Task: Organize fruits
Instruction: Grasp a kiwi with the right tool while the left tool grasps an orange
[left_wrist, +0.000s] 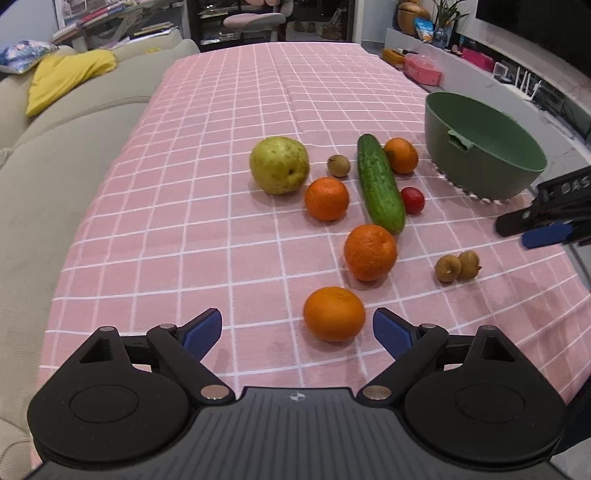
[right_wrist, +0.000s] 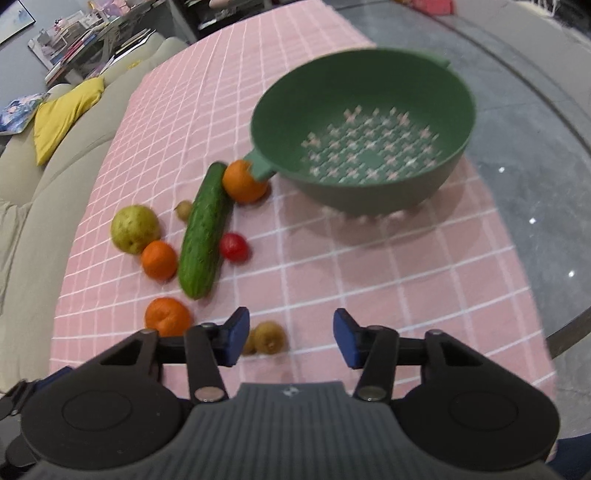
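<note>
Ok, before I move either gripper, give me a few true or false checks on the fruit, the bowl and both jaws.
1. The green bowl holds no fruit. True.
2. The left gripper is shut on an orange. False: its jaws are open, and the nearest orange lies just ahead between the fingertips, not gripped.
3. The cucumber lies inside the bowl. False: it lies on the pink cloth among the fruit.
4. The right gripper is open and holds nothing. True.
5. Four oranges are on the cloth. True.
</note>
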